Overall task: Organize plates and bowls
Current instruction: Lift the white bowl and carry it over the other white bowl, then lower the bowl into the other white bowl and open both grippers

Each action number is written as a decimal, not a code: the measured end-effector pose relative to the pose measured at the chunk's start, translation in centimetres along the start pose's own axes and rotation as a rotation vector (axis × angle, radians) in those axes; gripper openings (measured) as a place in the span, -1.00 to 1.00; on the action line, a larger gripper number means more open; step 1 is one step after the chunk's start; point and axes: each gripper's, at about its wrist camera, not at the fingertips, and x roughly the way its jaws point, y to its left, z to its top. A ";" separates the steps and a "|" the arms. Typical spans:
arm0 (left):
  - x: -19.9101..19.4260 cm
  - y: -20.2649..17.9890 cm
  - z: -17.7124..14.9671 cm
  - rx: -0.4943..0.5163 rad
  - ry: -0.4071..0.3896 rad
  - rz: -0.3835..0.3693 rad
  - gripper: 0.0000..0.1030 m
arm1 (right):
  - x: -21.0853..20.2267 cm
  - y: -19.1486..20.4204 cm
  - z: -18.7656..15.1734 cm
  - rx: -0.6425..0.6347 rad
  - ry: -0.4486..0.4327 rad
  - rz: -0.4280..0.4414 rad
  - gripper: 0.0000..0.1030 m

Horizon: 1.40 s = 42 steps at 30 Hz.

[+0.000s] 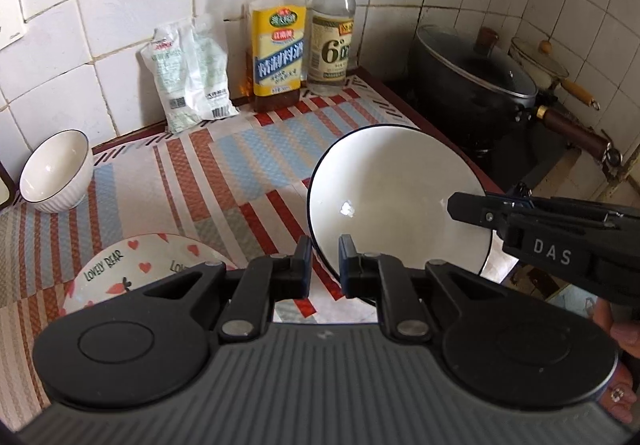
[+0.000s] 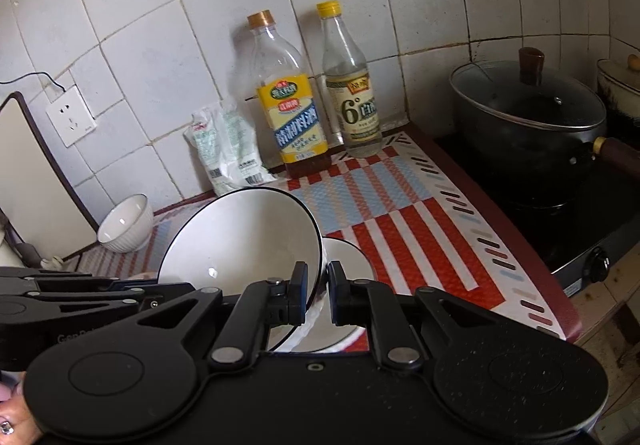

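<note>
Both tongs pinching tilted empty white bowl rim, left tongs, right tongs

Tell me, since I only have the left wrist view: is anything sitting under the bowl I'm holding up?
Observer: Yes. A second dark-rimmed bowl sits on the mat, right below the raised bowl.
Operator: Is the right gripper properly on the rim?
Observer: The right gripper has one finger inside the raised bowl's rim and one outside.
Operator: What's left of the small ribbed bowl?
Observer: A white board leans against the wall, and a wall socket is above.
</note>
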 end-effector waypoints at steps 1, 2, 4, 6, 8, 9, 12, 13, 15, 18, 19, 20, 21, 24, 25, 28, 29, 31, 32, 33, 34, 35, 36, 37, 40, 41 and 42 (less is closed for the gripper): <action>0.3 -0.1 0.0 0.001 0.007 0.000 -0.76 | 0.1 -0.3 -0.1 0.005 0.002 -0.001 -0.72; 0.6 -0.2 0.0 0.000 0.013 -0.002 -0.76 | 0.3 -0.5 -0.2 0.007 0.004 -0.002 -0.72; 1.4 -0.5 0.1 0.000 0.022 -0.002 -0.76 | 0.8 -1.2 -0.6 0.019 0.010 -0.002 -0.72; 2.2 -0.7 0.1 0.000 0.030 0.003 -0.76 | 1.5 -1.7 -0.8 0.022 0.018 -0.003 -0.72; 2.9 -0.9 0.1 -0.004 0.041 0.006 -0.76 | 2.1 -2.2 -1.0 0.024 0.025 -0.005 -0.72; 3.3 -0.7 0.2 -0.018 0.044 0.000 -0.76 | 2.4 -2.4 -1.2 0.024 0.025 -0.006 -0.72; 3.9 -0.5 0.7 -0.039 0.037 -0.003 -0.76 | 2.9 -2.3 -1.8 -0.010 0.009 -0.020 -0.70; 4.0 -0.5 0.8 -0.034 0.030 0.008 -0.76 | 3.0 -2.4 -1.9 -0.013 0.003 -0.015 -0.69; 4.5 -0.6 1.0 -0.029 0.030 0.018 -0.76 | 3.5 -2.3 -2.0 -0.023 0.002 -0.019 -0.69; 5.6 -0.3 1.1 -0.036 0.060 0.012 -0.76 | 4.1 -1.8 -2.1 -0.077 -0.021 -0.063 -0.69; 5.9 -0.2 1.0 -0.036 0.067 0.009 -0.77 | 4.2 -1.6 -2.2 -0.097 -0.031 -0.076 -0.69; 6.3 -0.1 0.8 -0.034 0.073 0.005 -0.77 | 4.2 -1.4 -2.3 -0.122 -0.044 -0.091 -0.70; 6.6 0.1 0.8 -0.041 0.080 -0.004 -0.77 | 4.3 -1.1 -2.6 -0.156 -0.060 -0.110 -0.70; 6.9 0.4 0.6 -0.046 0.067 -0.007 -0.77 | 4.3 -0.4 -3.4 -0.227 -0.104 -0.153 -0.68; 7.0 0.4 0.7 -0.045 0.063 -0.002 -0.77 | 4.5 -0.2 -3.7 -0.245 -0.113 -0.162 -0.68; 7.2 0.3 0.7 -0.025 0.046 0.027 -0.77 | 5.3 -0.2 -4.2 -0.267 -0.103 -0.164 -0.63; 7.2 0.3 0.6 -0.018 0.033 0.029 -0.76 | 5.4 -0.2 -4.4 -0.270 -0.113 -0.163 -0.62; 7.1 0.3 0.5 -0.003 0.021 0.016 -0.69 | 5.4 -0.2 -4.8 -0.287 -0.140 -0.163 -0.59; 7.0 0.3 0.3 -0.003 0.013 0.011 -0.64 | 5.3 -0.3 -4.9 -0.285 -0.145 -0.153 -0.52; 6.9 0.3 0.2 0.000 0.006 -0.001 -0.50 | 5.1 -0.4 -5.1 -0.278 -0.155 -0.139 -0.48; 6.7 0.3 0.0 0.004 0.000 -0.013 -0.29 | 4.8 -0.5 -5.3 -0.276 -0.169 -0.126 -0.41; 6.6 0.4 -0.2 0.005 -0.004 -0.022 -0.20 | 4.5 -0.4 -5.5 -0.279 -0.177 -0.114 -0.30; 6.4 0.5 -0.4 0.005 -0.010 -0.035 -0.15 | 4.1 -0.3 -5.7 -0.286 -0.186 -0.105 -0.22; 6.1 0.7 -0.7 0.006 -0.015 -0.052 -0.15 | 3.6 -0.1 -6.0 -0.299 -0.197 -0.102 -0.19; 4.8 1.6 -1.4 0.025 -0.035 -0.096 -0.15 | 2.1 0.8 -6.9 -0.354 -0.226 -0.107 -0.06; 4.2 1.9 -1.6 0.030 -0.053 -0.105 -0.14 | 1.6 1.0 -7.1 -0.363 -0.233 -0.103 0.01; 3.5 2.2 -1.8 0.042 -0.071 -0.112 -0.11 | 1.1 1.2 -7.3 -0.373 -0.240 -0.094 0.09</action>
